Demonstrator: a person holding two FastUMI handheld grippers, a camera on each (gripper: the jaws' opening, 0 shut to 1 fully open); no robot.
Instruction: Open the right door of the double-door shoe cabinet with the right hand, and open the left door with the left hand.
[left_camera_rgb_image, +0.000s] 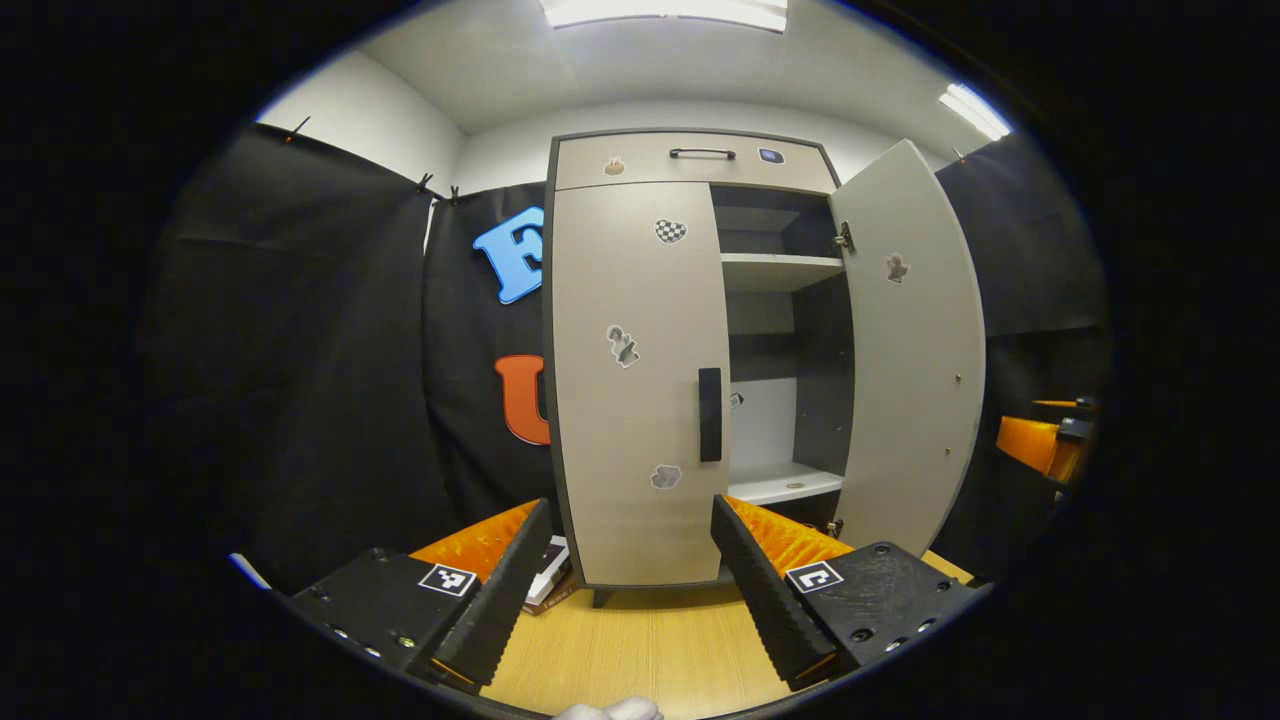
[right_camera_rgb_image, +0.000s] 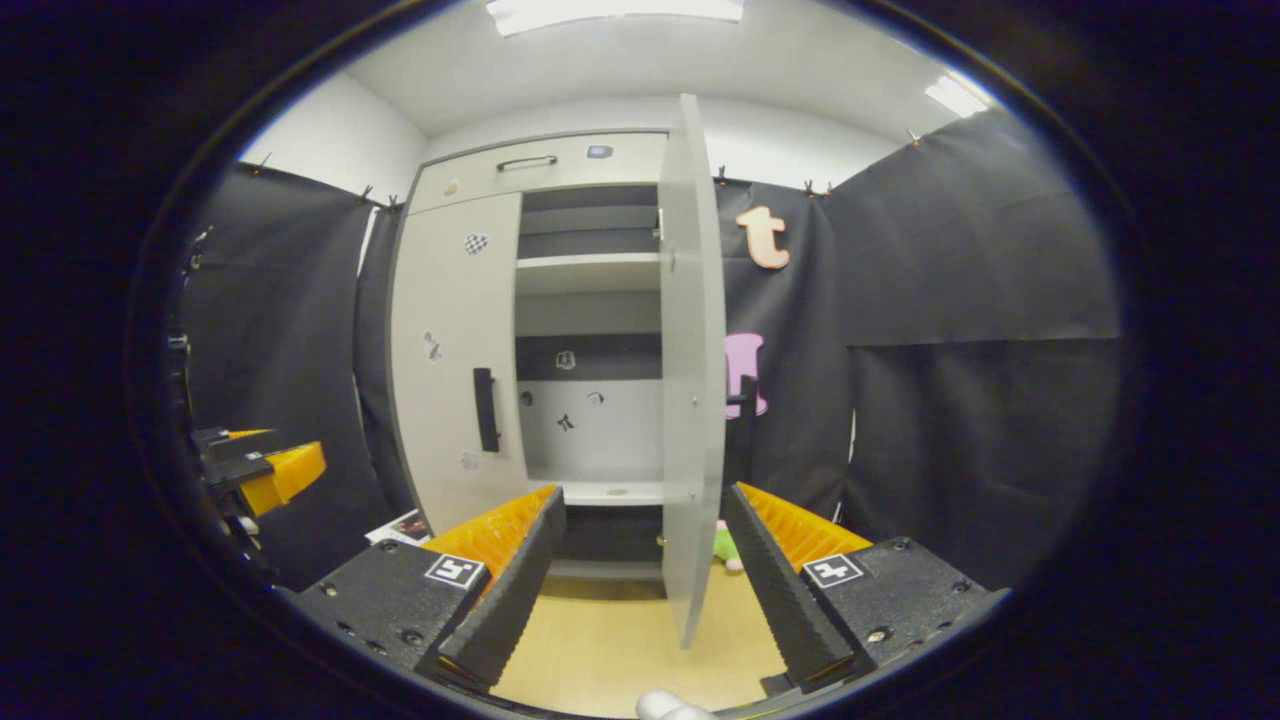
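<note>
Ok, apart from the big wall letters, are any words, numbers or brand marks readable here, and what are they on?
No readable text anywhere.
stickers on the closed left door: pictures, with no words I can make out.
square tags on the left gripper: black-and-white patterns, not letters.
booklet on the floor: print too blurred to read.

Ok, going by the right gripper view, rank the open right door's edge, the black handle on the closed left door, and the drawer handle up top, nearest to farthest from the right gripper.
1. Open grey right door: its edge stands just ahead, between the fingers.
2. Black vertical handle on the closed left door: farther back, to the left.
3. Dark drawer handle: farthest, high on the cabinet.
</note>
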